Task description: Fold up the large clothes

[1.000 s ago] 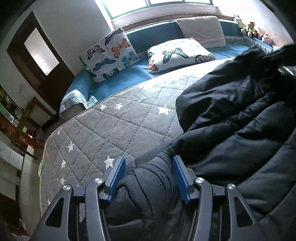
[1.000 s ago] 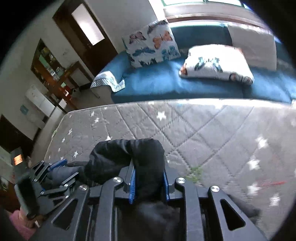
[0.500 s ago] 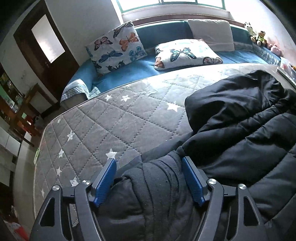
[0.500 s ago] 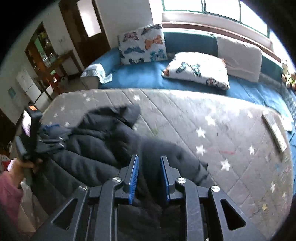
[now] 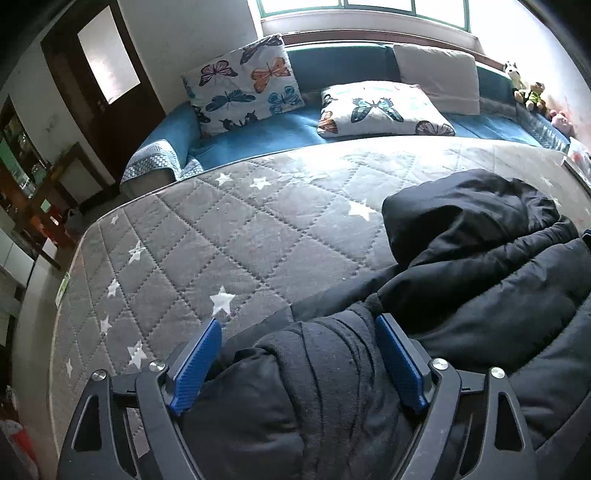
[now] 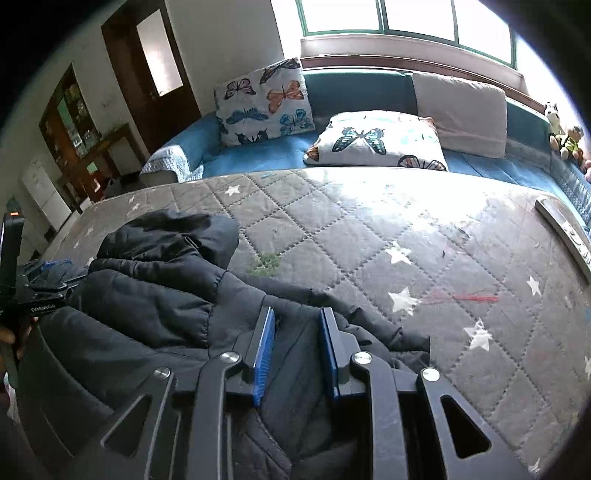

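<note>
Straddling the black jacket (image 5: 480,280)'s bunched cuff, the left gripper (image 5: 295,354) is opening; the right gripper (image 6: 297,343) pinches fabric at the bed (image 6: 424,229)'s near edge.

Domestic room, a living or sleeping space in a home. Landmark: grey quilted mattress with white stars (image 5: 229,236), filling the foreground. Directly behind it, a blue upholstered daybed (image 5: 266,134) carrying two white butterfly-print cushions (image 5: 243,85) and a plain beige cushion (image 5: 436,75). Above the daybed, a green-framed window (image 6: 406,18) letting in daylight. At the mattress's far right, small stuffed toys (image 5: 528,92) on the daybed's end. Left of the mattress, a dark wooden door with a frosted pane (image 5: 107,62) and a dark wooden cabinet with cluttered shelves (image 6: 74,114).
</note>
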A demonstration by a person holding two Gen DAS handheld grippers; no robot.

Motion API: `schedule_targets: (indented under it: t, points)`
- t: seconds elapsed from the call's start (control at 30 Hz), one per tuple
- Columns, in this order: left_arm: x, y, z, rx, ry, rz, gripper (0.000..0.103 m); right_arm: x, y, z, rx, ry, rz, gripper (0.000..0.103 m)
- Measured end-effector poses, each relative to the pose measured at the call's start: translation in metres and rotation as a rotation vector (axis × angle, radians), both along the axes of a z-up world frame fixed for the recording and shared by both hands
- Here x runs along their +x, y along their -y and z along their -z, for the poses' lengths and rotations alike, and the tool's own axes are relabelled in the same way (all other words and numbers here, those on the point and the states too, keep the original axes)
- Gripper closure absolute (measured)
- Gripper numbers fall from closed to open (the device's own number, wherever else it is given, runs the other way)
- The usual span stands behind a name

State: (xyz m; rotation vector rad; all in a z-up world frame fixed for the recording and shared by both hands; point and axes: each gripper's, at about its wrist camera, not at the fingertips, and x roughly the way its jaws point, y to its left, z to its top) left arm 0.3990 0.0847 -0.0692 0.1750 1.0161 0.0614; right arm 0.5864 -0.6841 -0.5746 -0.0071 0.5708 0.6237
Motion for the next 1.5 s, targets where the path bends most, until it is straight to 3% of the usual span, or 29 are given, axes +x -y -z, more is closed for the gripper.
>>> schedule_targets:
  t: [0.13,0.33,0.5,0.6,0.8,0.97,1.13,1.2,1.33,1.5]
  points:
    - [-0.001,0.002,0.000,0.019,0.008,-0.011,0.006,-0.012,-0.010,-0.021,-0.111,0.053,0.002,0.077]
    - [-0.001,0.001,0.000,0.018,0.007,-0.016,0.005,-0.046,-0.045,-0.057,-0.069,0.102,-0.107,0.074]
    - [0.000,0.000,0.000,0.008,0.005,-0.020,0.004,-0.027,-0.086,-0.033,-0.147,0.040,-0.124,0.074]
    - [0.002,-0.003,0.001,-0.020,-0.007,-0.033,0.002,-0.010,-0.088,-0.012,-0.116,-0.007,-0.109,0.074]
    - [-0.006,-0.006,-0.016,-0.050,-0.011,-0.058,0.003,-0.023,-0.084,-0.021,-0.139,0.026,-0.102,0.074]
    - [-0.051,-0.008,-0.073,-0.192,0.119,-0.033,0.004,-0.065,-0.067,-0.043,-0.116,0.068,-0.136,0.074]
    - [-0.117,0.019,-0.107,-0.199,0.211,0.093,0.005,-0.123,-0.064,-0.046,-0.141,0.108,-0.219,0.074]
    - [-0.143,0.030,-0.107,-0.195,0.227,0.142,0.009,-0.140,-0.065,-0.041,-0.138,0.110,-0.255,0.074]
    - [-0.169,0.040,-0.088,-0.221,0.192,0.169,0.026,-0.153,-0.076,-0.025,-0.147,0.097,-0.295,0.074]
    - [-0.178,0.042,-0.057,-0.212,0.145,0.177,0.027,-0.155,-0.085,-0.011,-0.171,0.106,-0.287,0.068]
